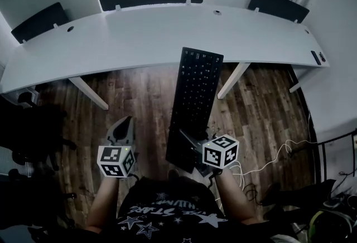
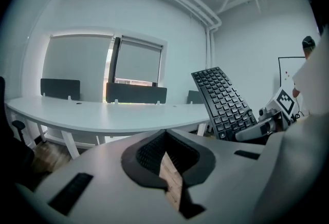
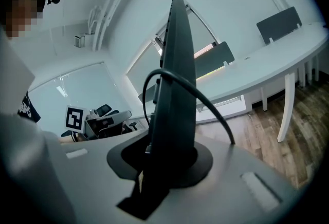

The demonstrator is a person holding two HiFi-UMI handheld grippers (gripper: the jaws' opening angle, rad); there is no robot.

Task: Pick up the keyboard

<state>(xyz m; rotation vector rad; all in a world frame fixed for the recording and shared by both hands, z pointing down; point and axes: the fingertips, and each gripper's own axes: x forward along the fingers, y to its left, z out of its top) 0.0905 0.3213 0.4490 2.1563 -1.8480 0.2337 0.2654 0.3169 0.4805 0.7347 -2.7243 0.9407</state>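
Head view: the right gripper [image 1: 188, 142] is clamped on the near end of the black keyboard [image 1: 195, 100], which hangs in the air over the wood floor [image 1: 139, 102]; its far end overlaps the edge of the white curved desk [image 1: 139, 35] in the picture. The left gripper [image 1: 123, 125] is at the left, apart from the keyboard. The shirt [image 1: 162, 217] has a print of stars with lettering too blurred to read; the key legends are too small to read.

Left gripper view: the left gripper [image 2: 167, 159] has its jaws pressed together with nothing between them. Only here does the key side of the keyboard [image 2: 223, 102] face the camera, tilted, at the right.

Right gripper view: the right gripper [image 3: 159, 161] grips the keyboard [image 3: 175, 79], seen edge-on and upright between the jaws. This view alone shows a dark cable [image 3: 208, 99] looping from it. The only marking is a black-and-white square marker [image 3: 75, 117] at the left.
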